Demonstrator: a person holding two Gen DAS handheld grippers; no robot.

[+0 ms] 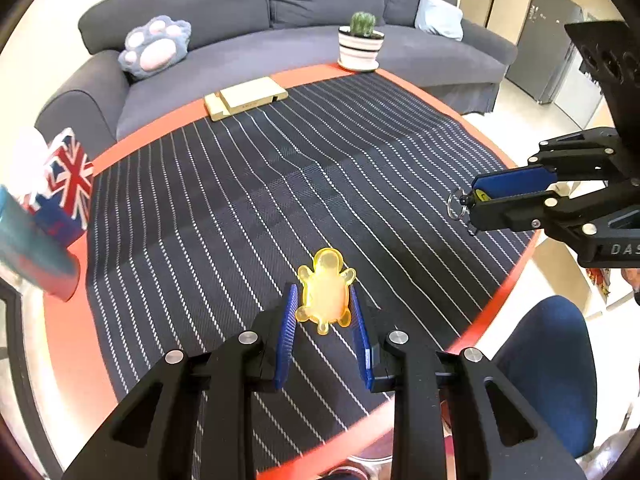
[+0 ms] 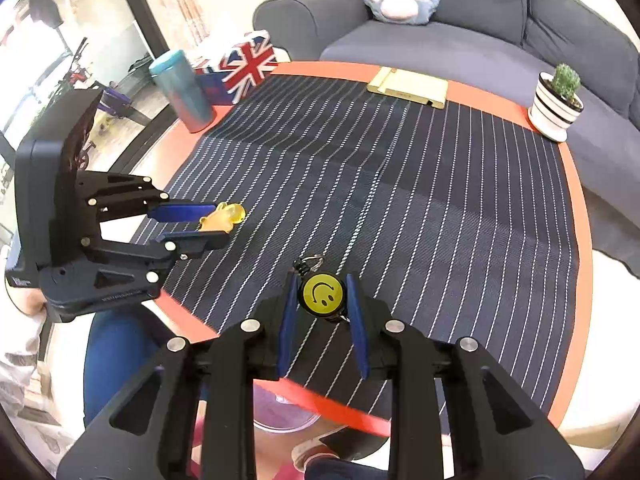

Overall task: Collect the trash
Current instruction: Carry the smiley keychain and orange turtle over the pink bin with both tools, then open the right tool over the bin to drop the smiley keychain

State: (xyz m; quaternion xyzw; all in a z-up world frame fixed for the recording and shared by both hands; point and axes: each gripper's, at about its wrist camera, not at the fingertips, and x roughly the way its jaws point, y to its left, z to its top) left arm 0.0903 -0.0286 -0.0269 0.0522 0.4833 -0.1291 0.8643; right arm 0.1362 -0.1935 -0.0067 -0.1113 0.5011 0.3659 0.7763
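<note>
My left gripper [image 1: 325, 304] is shut on a translucent yellow turtle toy [image 1: 325, 294], its blue pads against the toy's sides, above the striped cloth [image 1: 280, 184]. From the right wrist view the left gripper [image 2: 212, 222] holds the turtle [image 2: 224, 216] at the table's left edge. My right gripper [image 2: 322, 294] is shut on a round yellow smiley-face badge reel [image 2: 322, 292] with a metal ring at its far end. From the left wrist view the right gripper [image 1: 476, 196] holds the reel [image 1: 474, 196] over the table's right edge.
The round red table [image 2: 576, 208] bears a potted cactus [image 2: 558, 100], a flat wooden box [image 2: 410, 88], a Union Jack tissue box [image 2: 244, 68] and a teal tumbler [image 2: 182, 90]. A grey sofa [image 1: 248, 12] with a paw cushion stands behind. A clear bowl [image 2: 280, 412] sits below the near edge.
</note>
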